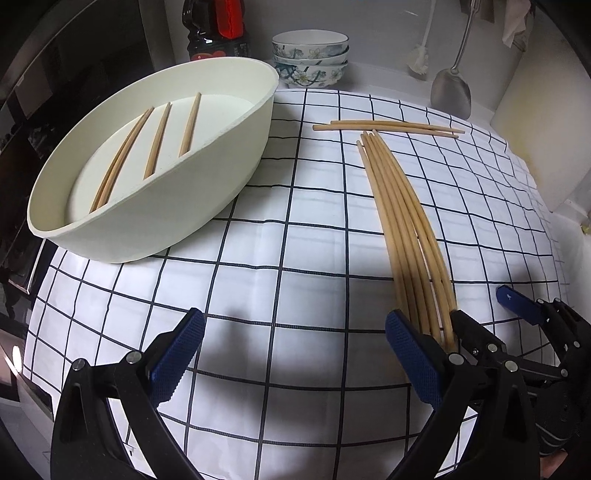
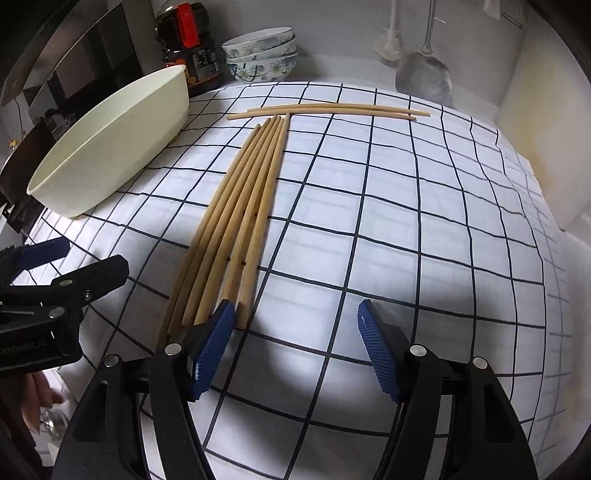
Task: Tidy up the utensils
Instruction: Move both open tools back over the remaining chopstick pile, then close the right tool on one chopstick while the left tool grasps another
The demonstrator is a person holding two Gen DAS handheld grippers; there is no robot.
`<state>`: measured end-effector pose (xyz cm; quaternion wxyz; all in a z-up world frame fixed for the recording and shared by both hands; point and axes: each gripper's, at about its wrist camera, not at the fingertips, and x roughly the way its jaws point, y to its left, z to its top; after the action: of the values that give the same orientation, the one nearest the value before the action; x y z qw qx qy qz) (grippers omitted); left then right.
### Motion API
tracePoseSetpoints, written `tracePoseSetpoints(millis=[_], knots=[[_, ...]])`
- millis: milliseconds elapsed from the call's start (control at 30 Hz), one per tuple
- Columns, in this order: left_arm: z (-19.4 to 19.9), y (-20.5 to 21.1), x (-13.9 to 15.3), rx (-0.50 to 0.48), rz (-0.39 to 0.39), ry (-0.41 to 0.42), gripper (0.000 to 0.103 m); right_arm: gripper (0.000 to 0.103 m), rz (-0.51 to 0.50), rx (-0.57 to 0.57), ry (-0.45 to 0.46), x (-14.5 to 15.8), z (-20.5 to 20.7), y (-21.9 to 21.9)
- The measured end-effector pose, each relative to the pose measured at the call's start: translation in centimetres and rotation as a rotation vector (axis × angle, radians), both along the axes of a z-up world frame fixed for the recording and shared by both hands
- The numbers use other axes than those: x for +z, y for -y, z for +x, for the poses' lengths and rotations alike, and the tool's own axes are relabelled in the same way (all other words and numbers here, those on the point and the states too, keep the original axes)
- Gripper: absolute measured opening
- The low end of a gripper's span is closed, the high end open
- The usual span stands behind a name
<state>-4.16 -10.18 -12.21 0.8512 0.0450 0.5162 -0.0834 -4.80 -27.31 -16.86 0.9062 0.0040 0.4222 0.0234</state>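
Note:
A bundle of several wooden chopsticks (image 1: pixel 402 229) (image 2: pixel 240 206) lies lengthwise on the checked cloth (image 1: pixel 280 240). Two more chopsticks (image 1: pixel 388 127) (image 2: pixel 325 110) lie crosswise at its far end. A cream oval tray (image 1: pixel 166 214) (image 2: pixel 110 155) at the left holds several chopsticks (image 1: pixel 159 140). My left gripper (image 1: pixel 295 317) is open over bare cloth, with the bundle's near ends just outside its right finger. My right gripper (image 2: pixel 295 308) (image 1: pixel 484 310) is open too. Its left finger touches the bundle's near ends, and one stick's end shows just inside that pad. The left gripper (image 2: pixel 66 262) shows at the left of the right wrist view.
Stacked flowered bowls (image 1: pixel 310 55) (image 2: pixel 260 55) and a dark sauce bottle (image 1: pixel 218 29) (image 2: pixel 188 48) stand behind the tray. A metal spatula (image 1: pixel 450 92) (image 2: pixel 424 77) and a brush (image 1: pixel 419 61) hang at the back. A white board (image 1: pixel 535 147) leans at the right.

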Motion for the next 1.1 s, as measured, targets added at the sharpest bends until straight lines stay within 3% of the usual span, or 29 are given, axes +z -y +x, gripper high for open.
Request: tracePoseSetpoints(millis=[533,900,1100], knots=[[-0.1,2.6,-1.7,-0.037,0.028,-0.041,0.096,0.066,-0.008,-0.061,0.027,0.0,0.5,4.7],[0.3,3.4,-2.7,-0.033,0.033,-0.071,0.097,0.066,0.004,-0.059,0.037,0.0,0.6,4.9],[0.6,2.9,-2.6,-0.007,0.074,-0.034,0.097,0.066,0.005,-0.055,0.038,0.0,0.9,4.9]])
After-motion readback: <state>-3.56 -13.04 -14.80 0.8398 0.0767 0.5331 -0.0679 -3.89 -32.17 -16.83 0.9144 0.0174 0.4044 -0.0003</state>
